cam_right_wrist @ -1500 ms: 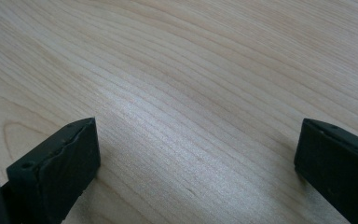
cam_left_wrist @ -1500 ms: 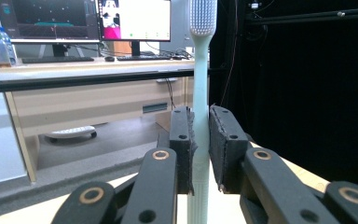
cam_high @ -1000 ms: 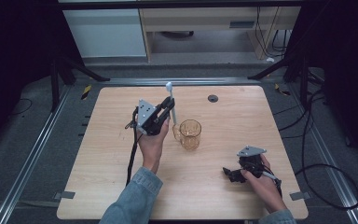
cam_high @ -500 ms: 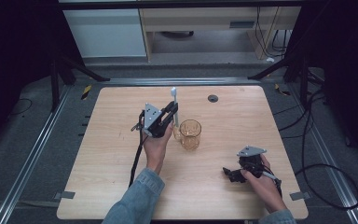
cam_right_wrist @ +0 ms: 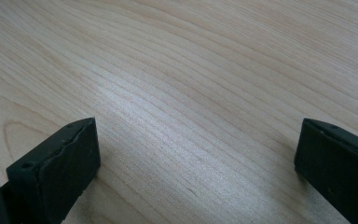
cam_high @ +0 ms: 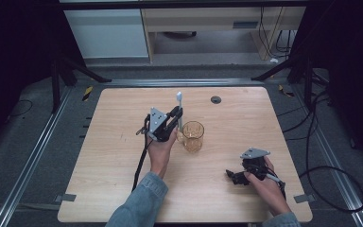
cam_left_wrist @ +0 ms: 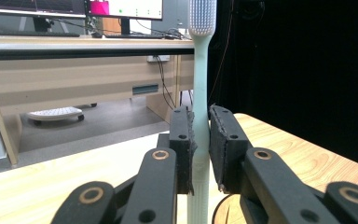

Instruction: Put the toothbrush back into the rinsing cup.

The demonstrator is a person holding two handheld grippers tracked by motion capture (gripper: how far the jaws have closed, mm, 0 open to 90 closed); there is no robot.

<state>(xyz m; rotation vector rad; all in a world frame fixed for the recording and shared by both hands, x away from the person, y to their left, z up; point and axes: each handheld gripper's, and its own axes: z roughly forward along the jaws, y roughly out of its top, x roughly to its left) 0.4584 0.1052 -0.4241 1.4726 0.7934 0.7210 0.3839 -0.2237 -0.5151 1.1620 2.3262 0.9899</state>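
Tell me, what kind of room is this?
Probably a lab or office set up for recording: a wooden table ringed by dark curtains, floor rails, trailing cables, and monitors on a desk.

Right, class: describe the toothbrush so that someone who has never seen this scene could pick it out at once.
Start at the wooden table and find the amber glass cup near its middle. Just left of the cup, the left gripper clamps a pale toothbrush by its handle. It is the one slim, light, upright thing there, bristle head on top, standing out against the black jaws.
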